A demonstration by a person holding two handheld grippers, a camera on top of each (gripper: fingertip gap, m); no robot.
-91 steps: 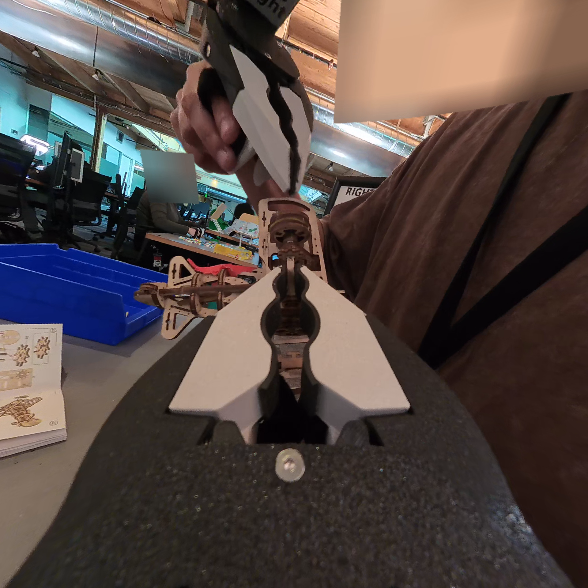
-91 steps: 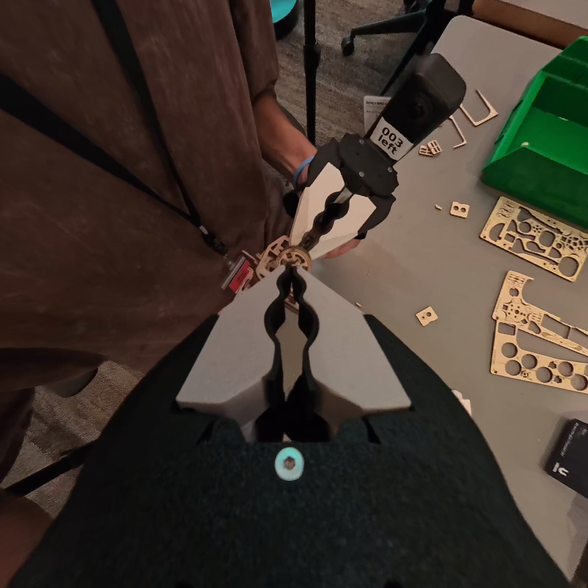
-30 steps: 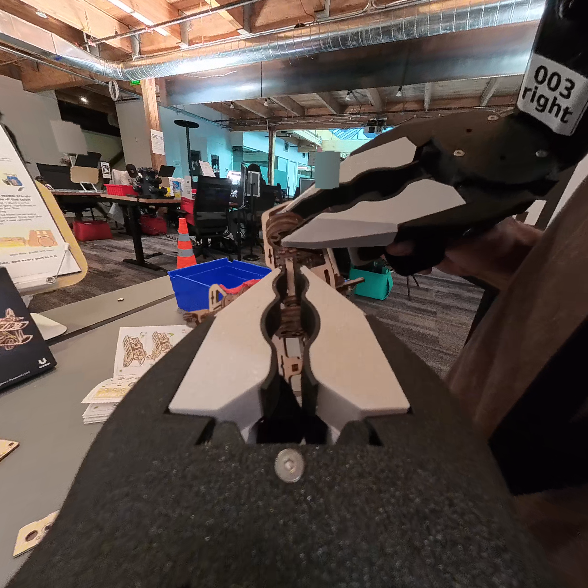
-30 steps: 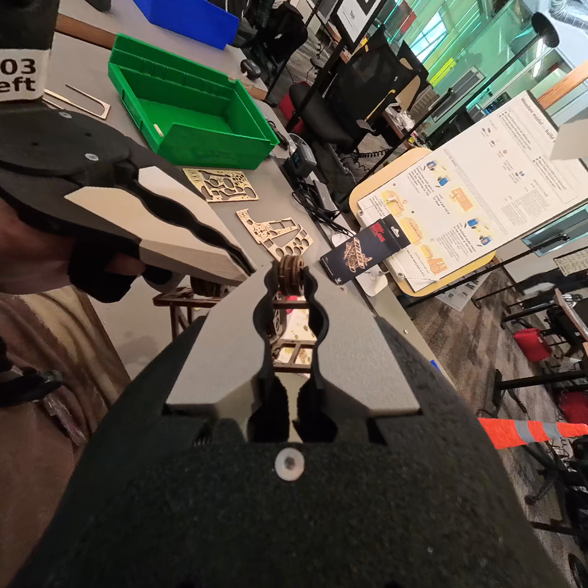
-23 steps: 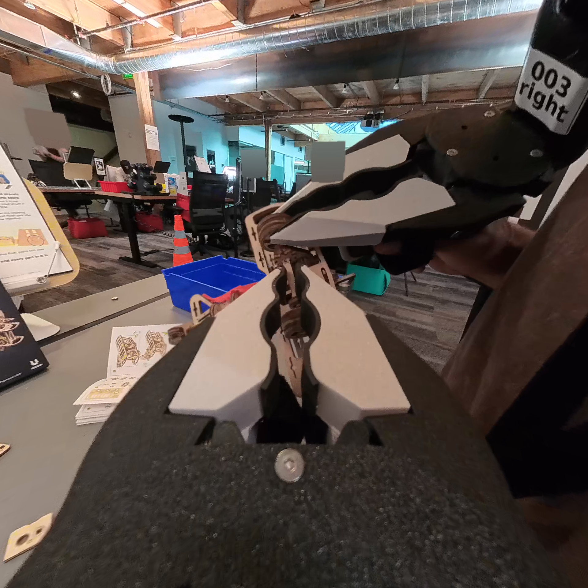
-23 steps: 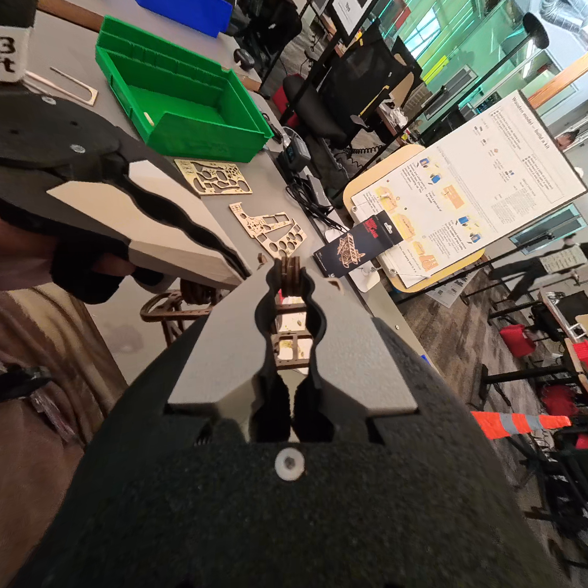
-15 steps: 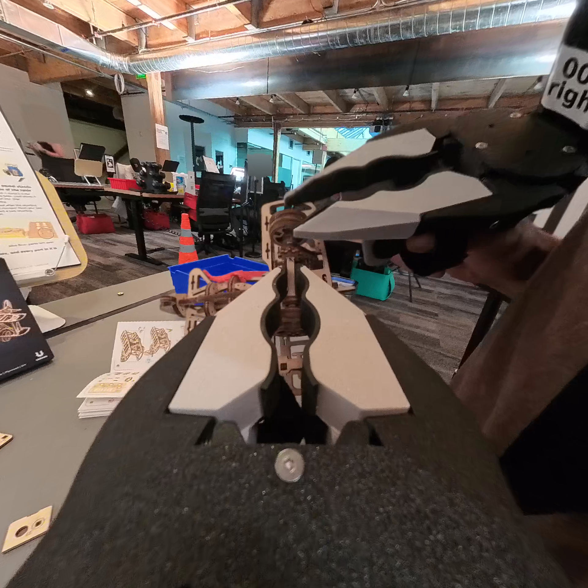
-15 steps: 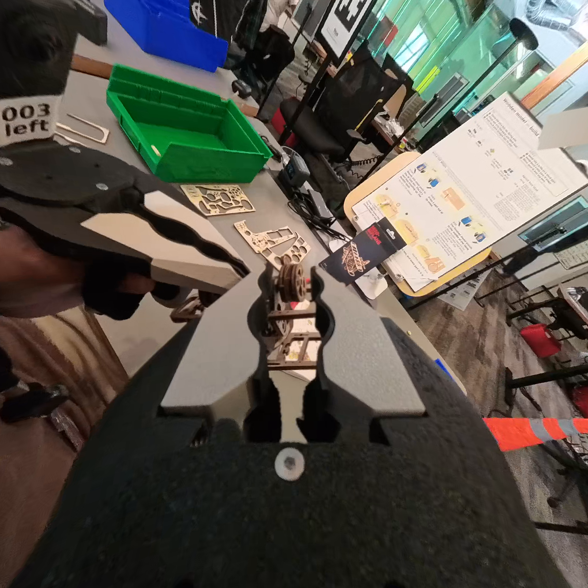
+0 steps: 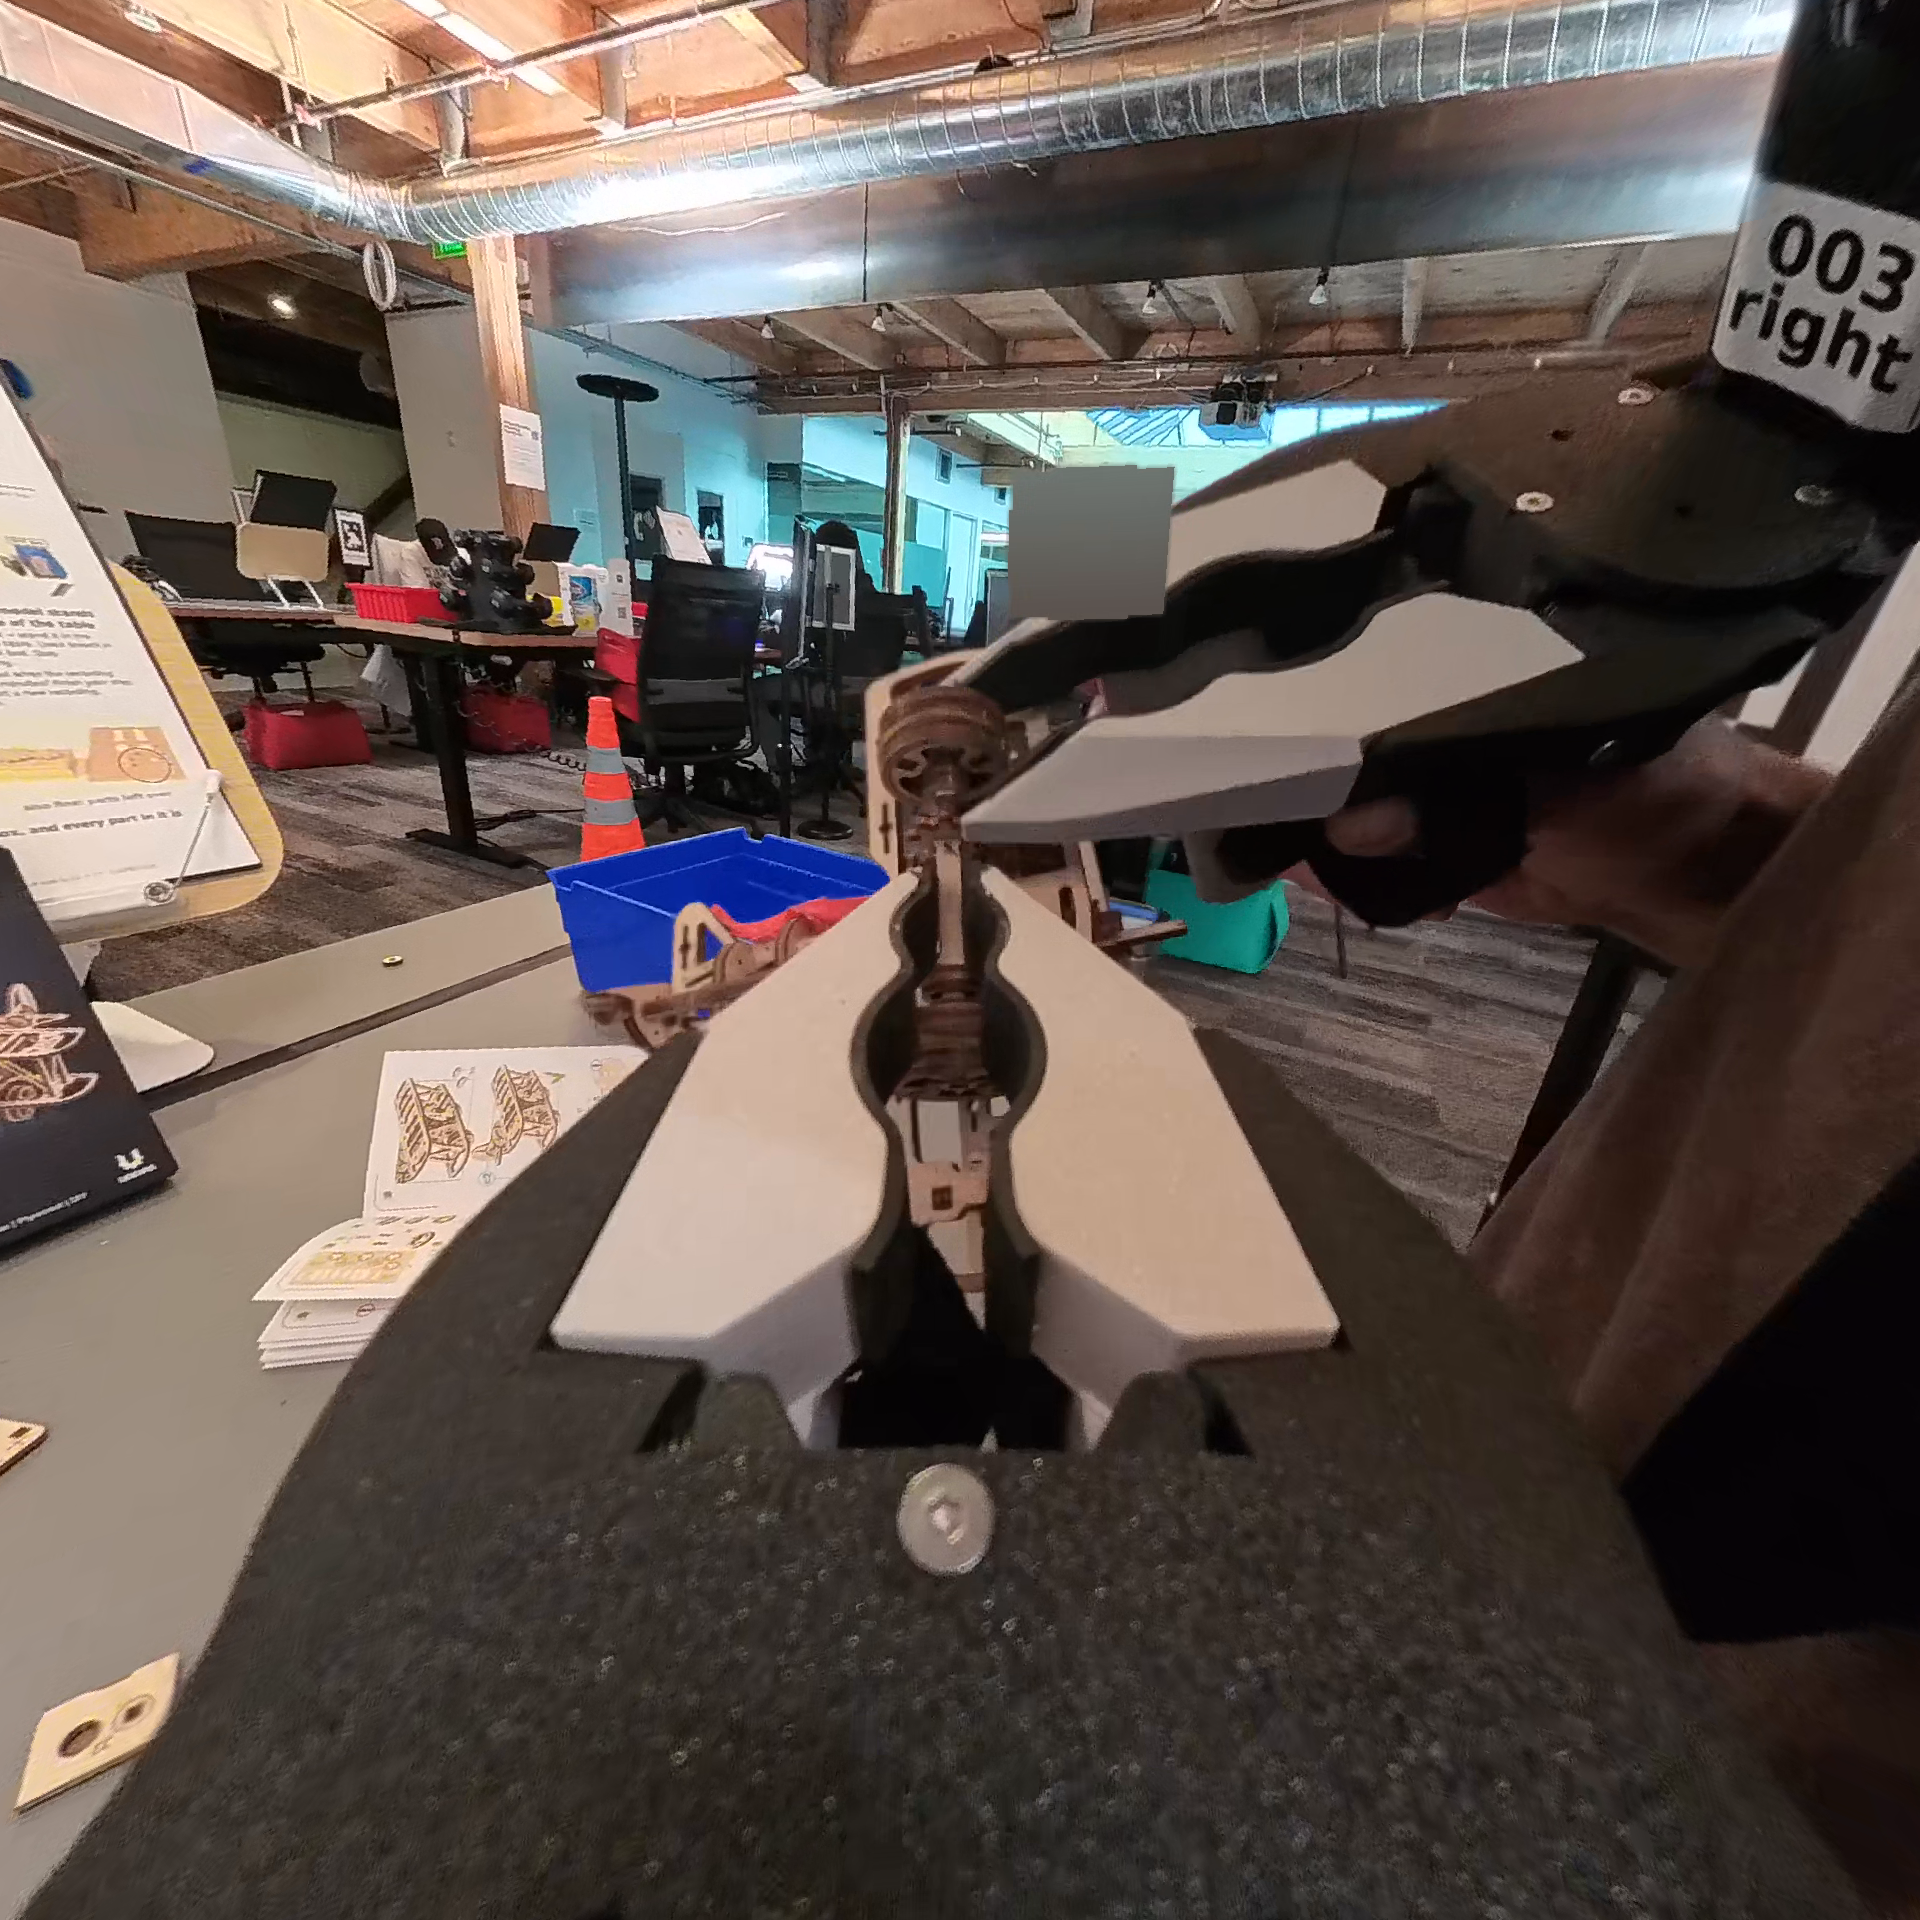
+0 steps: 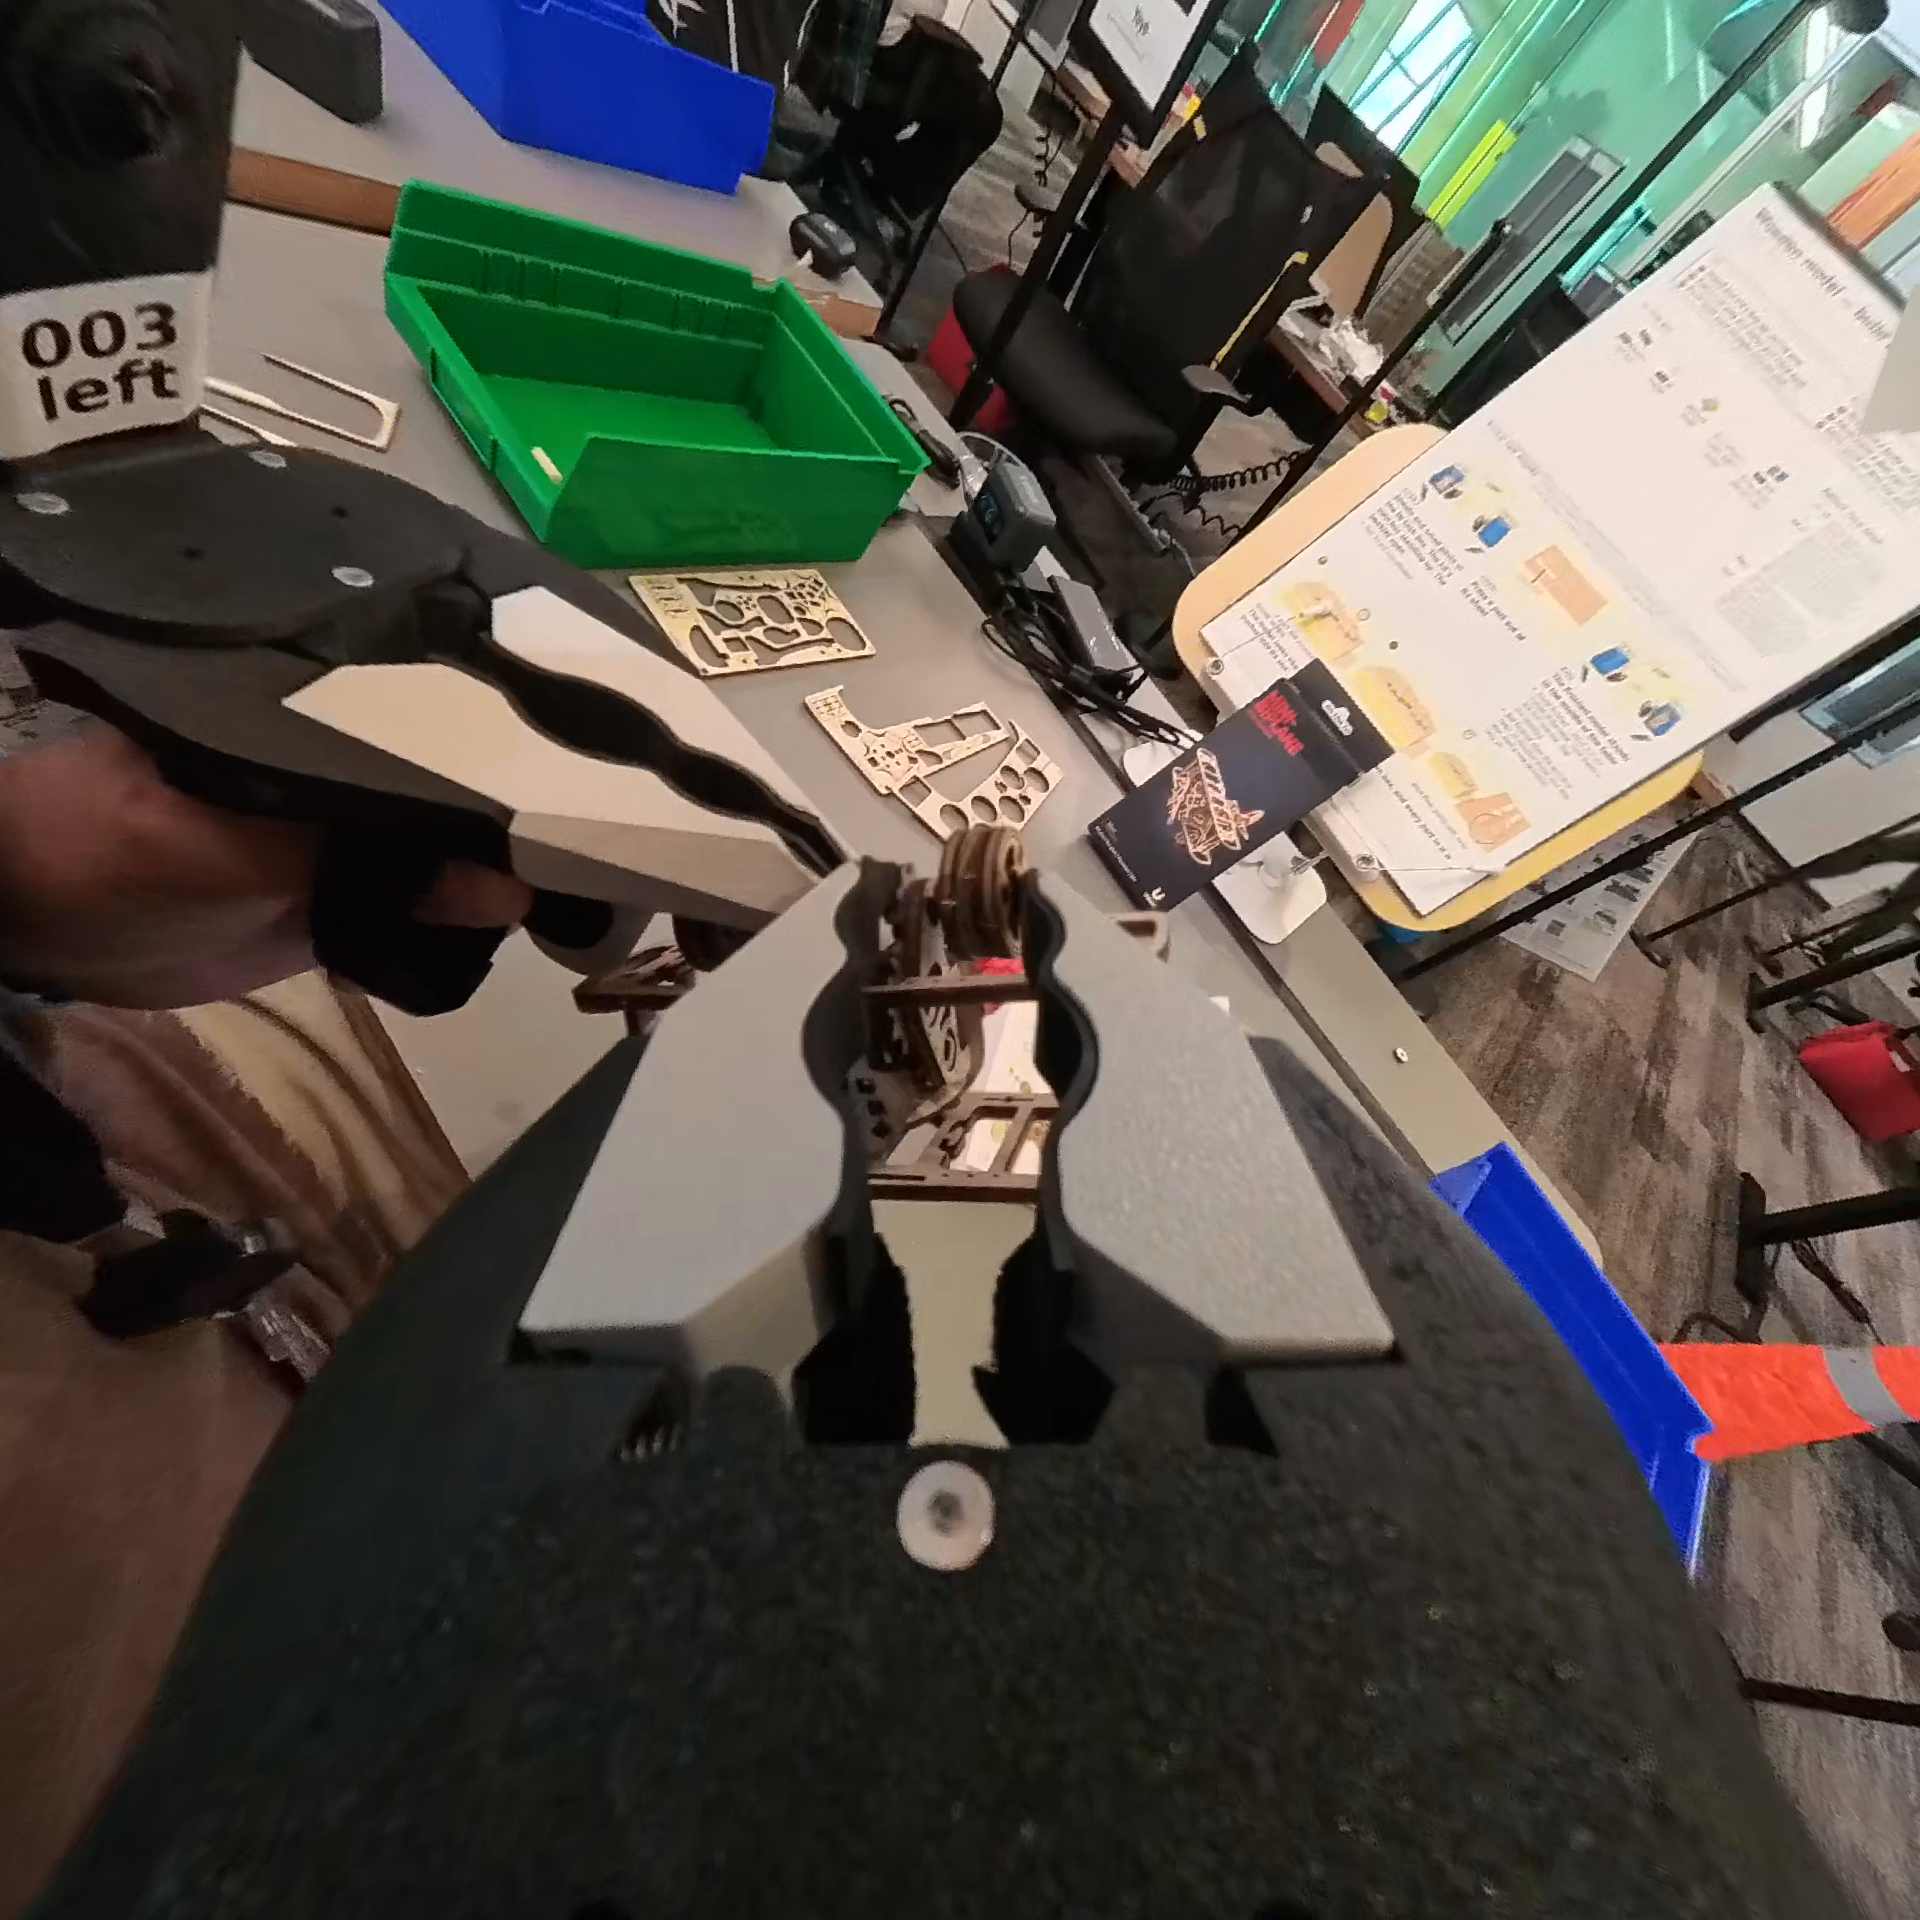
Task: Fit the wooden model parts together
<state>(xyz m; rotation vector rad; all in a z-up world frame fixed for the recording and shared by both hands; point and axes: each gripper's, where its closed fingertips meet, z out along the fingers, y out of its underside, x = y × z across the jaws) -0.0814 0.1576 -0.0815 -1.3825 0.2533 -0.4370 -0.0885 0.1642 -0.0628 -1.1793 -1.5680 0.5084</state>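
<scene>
Left gripper: its fingers are clenched on a thin plate of the wooden model, which stands upright between them, lifted above the counter.

Right gripper: its fingers are parted to about the width of a small stacked wheel at the model's top; whether they pinch it or merely bracket it cannot be told.

Where the model is: in the air near the person, between both grippers, with the left gripper coming in from the left in the right wrist view.

Step in hand: seating the wheel on its axle, as I judge it.

Doing it well: keep the left grip steady as the anchor; push the wheel straight along the axle, never sideways; press gently, since the thin laser-cut wood could snap.

Nearby on the counter: green bin, two punched-out part sheets, blue bin, instruction leaflets.
</scene>
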